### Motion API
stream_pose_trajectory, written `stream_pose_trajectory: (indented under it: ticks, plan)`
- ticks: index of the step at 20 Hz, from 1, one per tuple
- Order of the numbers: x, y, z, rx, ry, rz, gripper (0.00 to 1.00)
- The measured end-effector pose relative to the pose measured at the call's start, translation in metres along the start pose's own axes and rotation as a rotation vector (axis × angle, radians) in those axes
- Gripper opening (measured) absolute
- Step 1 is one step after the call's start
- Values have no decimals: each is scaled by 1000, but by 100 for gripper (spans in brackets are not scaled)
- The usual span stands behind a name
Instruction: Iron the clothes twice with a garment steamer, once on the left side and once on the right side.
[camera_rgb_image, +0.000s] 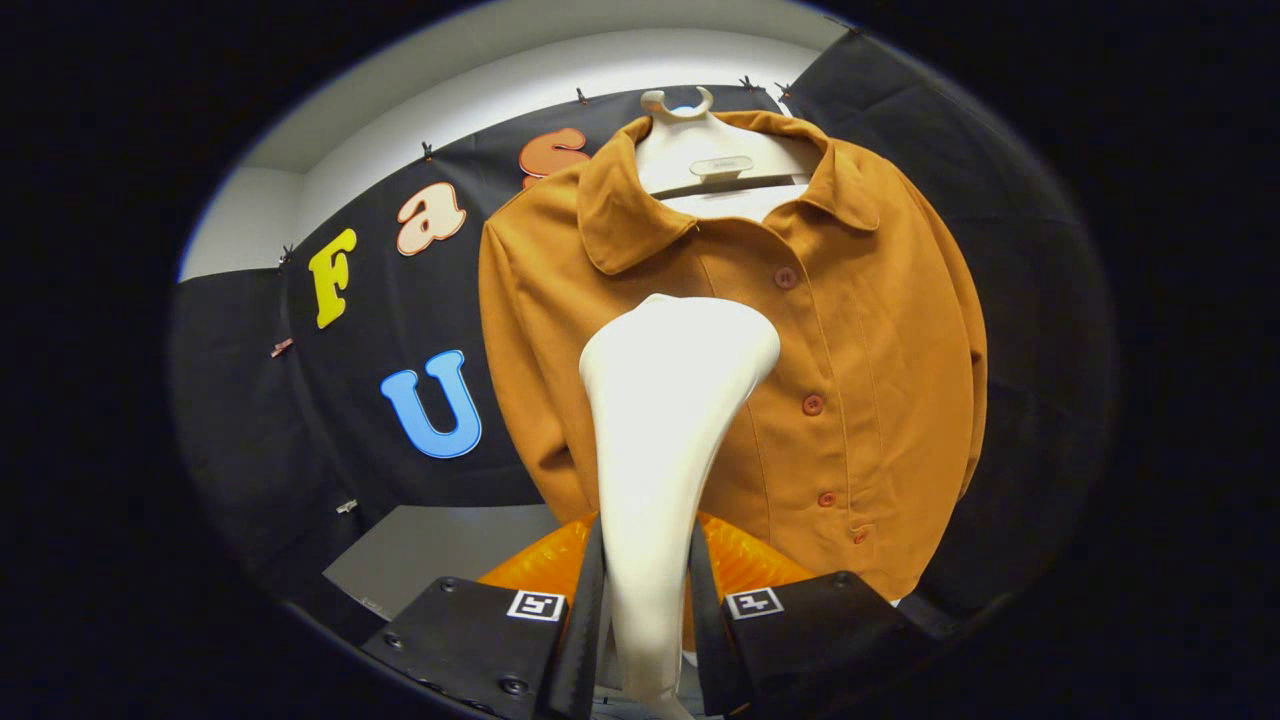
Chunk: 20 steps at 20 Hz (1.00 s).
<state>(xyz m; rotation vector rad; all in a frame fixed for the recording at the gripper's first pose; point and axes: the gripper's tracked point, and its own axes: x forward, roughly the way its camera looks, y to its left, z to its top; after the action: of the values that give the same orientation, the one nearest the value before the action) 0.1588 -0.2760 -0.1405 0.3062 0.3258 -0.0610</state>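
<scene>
A brown jacket (800, 330) hangs buttoned on a white hanger (715, 165) against the black wall. In front of its lower left half stands the white steamer (665, 400), head up, its handle grasped between both fingers of the hand-held gripper (646, 610).

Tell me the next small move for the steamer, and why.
Probably press the steamer head forward against the jacket and draw it down. The tongs are shut on the steamer handle, and its head sits in front of the jacket's chest beside the button placket; whether it touches the cloth cannot be told.
</scene>
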Motion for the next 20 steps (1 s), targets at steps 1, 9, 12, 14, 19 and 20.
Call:
stream_pose_trajectory:
  ticks: [1, 9, 12, 14, 19, 20]
  plan:
    - [5, -1, -5, 0, 16, 11, 44]
    - [28, -23, -47, 35, 143, 61, 44]
    - [37, -33, -62, 58, 186, 57, 44]
    - [38, -39, -74, 64, 211, 48, 44]
    - [38, -55, -106, 75, 275, 27, 44]
    - [38, -58, -113, 79, 291, 20, 44]
